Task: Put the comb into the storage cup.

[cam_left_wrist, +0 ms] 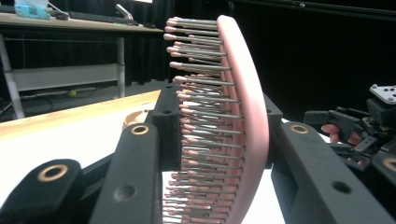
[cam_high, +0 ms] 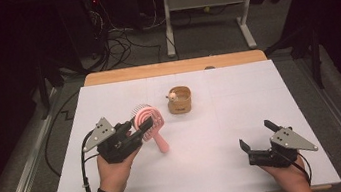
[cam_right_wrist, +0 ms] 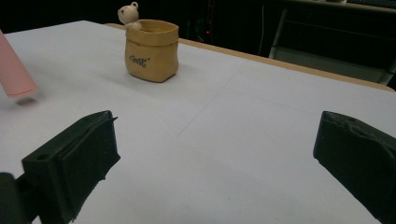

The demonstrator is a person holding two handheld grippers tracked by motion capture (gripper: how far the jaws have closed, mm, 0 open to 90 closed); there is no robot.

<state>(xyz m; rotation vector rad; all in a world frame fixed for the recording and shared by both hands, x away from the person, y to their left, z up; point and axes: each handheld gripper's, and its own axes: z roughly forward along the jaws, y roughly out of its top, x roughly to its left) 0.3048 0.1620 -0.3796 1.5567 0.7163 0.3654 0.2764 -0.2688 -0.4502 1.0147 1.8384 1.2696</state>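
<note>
A pink hairbrush (cam_high: pixel 147 118) with metal bristles is held off the white table sheet (cam_high: pixel 222 119) at the left. My left gripper (cam_high: pixel 143 125) is shut on its head, and the handle slants down toward the table. In the left gripper view the brush (cam_left_wrist: pixel 245 116) stands on edge between the two black jaws, bristles facing left. A tan pouch-shaped cup (cam_high: pixel 179 99) with a small bear figure on its rim stands at the table's middle back. My right gripper (cam_high: pixel 254 133) hovers at the front right, open, with nothing between its jaws. The right gripper view shows the cup (cam_right_wrist: pixel 152 49) and the brush handle's end (cam_right_wrist: pixel 16 70).
A wooden table edge (cam_high: pixel 174 67) runs along the back of the sheet. Behind it is a dark floor with cables and a grey desk frame (cam_high: pixel 205 0). The other hand's gripper (cam_left_wrist: pixel 359 135) is seen at the right of the left gripper view.
</note>
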